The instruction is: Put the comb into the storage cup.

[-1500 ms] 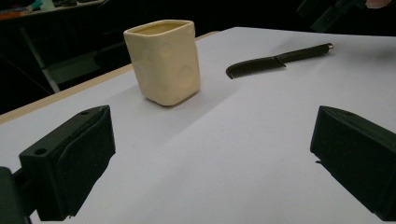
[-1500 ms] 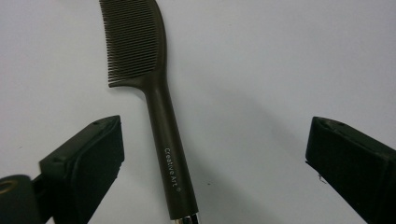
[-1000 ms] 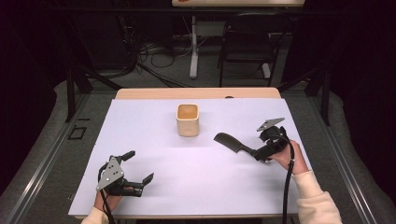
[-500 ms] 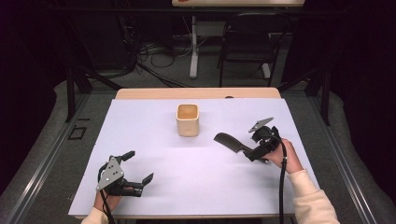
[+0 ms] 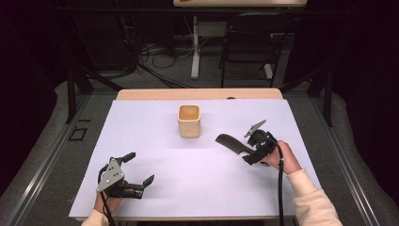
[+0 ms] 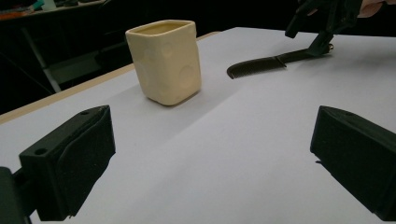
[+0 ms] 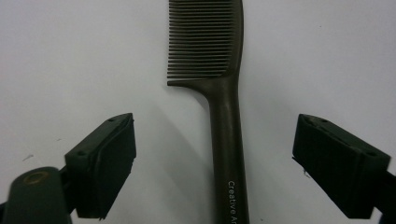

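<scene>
My right gripper (image 5: 250, 149) is black, with a grey plate on top; so is my left gripper (image 5: 139, 172), its pads (image 6: 77, 163) a matt black. The comb (image 7: 224, 107) between my right jaws is a very dark brown, near black, with small white lettering on its handle. The cup (image 5: 189, 121) is a pale cream, with faint round dimples on its sides and a warmer tan inside. The table cover (image 5: 197, 183) is a plain pale lilac-white, and the table edge (image 5: 197, 94) behind it is light wood. My sleeve (image 5: 313, 202) is cream.

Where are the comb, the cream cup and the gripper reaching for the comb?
comb (image 7: 226, 135), right gripper view, on its handle.
cream cup (image 5: 189, 123), high view, on its front wall.
right gripper (image 5: 251, 150), high view, between its jaws.
</scene>
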Demonstrator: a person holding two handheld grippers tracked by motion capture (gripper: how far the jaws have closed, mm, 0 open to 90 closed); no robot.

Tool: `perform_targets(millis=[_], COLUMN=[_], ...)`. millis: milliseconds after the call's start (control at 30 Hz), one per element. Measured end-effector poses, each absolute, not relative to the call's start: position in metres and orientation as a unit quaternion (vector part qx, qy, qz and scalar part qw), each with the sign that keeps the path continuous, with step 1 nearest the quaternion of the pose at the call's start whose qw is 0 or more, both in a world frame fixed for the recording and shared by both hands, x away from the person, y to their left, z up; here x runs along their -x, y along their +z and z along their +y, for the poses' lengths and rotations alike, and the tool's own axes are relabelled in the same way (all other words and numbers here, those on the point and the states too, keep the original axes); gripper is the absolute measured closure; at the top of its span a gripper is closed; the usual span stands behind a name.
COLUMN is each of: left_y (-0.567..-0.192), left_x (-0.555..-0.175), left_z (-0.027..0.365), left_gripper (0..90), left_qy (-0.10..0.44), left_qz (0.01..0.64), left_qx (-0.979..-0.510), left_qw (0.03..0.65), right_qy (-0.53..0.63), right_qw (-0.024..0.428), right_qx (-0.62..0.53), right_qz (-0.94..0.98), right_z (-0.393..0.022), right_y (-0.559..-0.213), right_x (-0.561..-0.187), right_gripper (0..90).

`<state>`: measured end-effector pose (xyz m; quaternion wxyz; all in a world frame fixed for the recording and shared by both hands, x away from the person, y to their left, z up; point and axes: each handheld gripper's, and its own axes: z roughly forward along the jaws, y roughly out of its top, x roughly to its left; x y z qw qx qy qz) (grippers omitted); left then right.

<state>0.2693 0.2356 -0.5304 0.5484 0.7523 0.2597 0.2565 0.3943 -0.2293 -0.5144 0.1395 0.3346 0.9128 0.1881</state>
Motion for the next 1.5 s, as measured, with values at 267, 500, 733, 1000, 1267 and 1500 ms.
perform_targets(millis=[267, 500, 733, 1000, 1267, 1500], left_y=[-0.53, -0.53, -0.53, -0.53, -0.53, -0.53], left_x=[-0.269, -0.269, -0.269, -0.27, -0.27, -0.27], left_z=[0.236, 0.236, 0.236, 0.236, 0.236, 0.236], left_gripper=[0.0, 0.0, 0.0, 0.0, 0.0, 0.0], left_qy=[0.256, 0.256, 0.255, 0.254, 0.253, 0.253], left_qz=[0.259, 0.26, 0.259, 0.26, 0.26, 0.259], left_qx=[-0.752, -0.75, -0.751, -0.749, -0.749, -0.749], left_qw=[0.55, 0.552, 0.551, 0.554, 0.554, 0.555], right_qy=[0.159, 0.128, 0.075, 0.057, 0.036, 0.045], right_qw=[0.132, 0.122, 0.106, 0.088, 0.07, 0.071], right_qx=[-0.327, -0.313, -0.292, -0.297, -0.302, -0.312], right_qz=[0.922, 0.933, 0.948, 0.949, 0.95, 0.946], right_z=[-0.222, -0.218, -0.209, -0.203, -0.2, -0.2], right_y=[-0.515, -0.515, -0.52, -0.52, -0.524, -0.526], right_x=[-0.402, -0.411, -0.42, -0.431, -0.437, -0.439], right_gripper=[38.2, 53.2, 59.3, 63.4, 66.9, 71.1])
